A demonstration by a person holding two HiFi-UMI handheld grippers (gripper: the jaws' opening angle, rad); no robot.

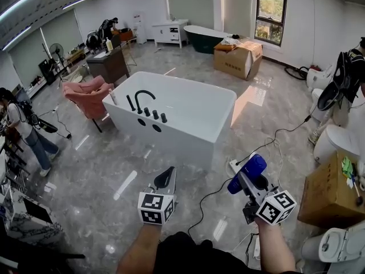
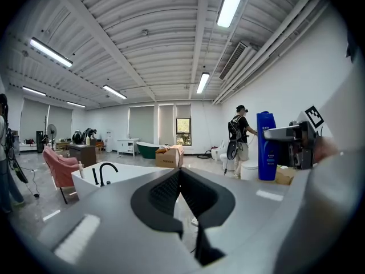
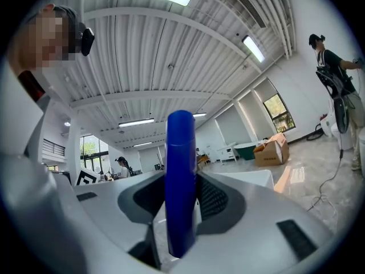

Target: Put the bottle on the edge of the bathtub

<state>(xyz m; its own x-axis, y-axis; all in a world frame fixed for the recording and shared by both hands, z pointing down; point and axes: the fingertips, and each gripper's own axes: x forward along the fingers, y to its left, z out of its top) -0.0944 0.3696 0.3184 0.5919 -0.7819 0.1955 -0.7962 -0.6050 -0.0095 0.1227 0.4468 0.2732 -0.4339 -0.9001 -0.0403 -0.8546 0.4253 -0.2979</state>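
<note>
A blue bottle [image 1: 247, 173] is held above the floor by my right gripper [image 1: 246, 177], whose jaws are shut on it. In the right gripper view the bottle [image 3: 181, 181] stands upright between the dark pads [image 3: 212, 197]. The white bathtub [image 1: 188, 99] with a black faucet [image 1: 142, 99] stands ahead, beyond both grippers. My left gripper [image 1: 165, 179] hovers in front of the tub's near wall, shut and with nothing in it. The left gripper view shows the tub [image 2: 122, 174] at left and the bottle [image 2: 266, 146] at right.
A pink armchair [image 1: 88, 95] stands left of the tub. Cables [image 1: 276, 141] and a power strip [image 1: 235, 165] lie on the floor to its right. Cardboard boxes [image 1: 238, 57] [image 1: 328, 196], toilets [image 1: 336, 247], and people at the left [image 1: 25, 131] and right [image 1: 349, 76] edges surround the area.
</note>
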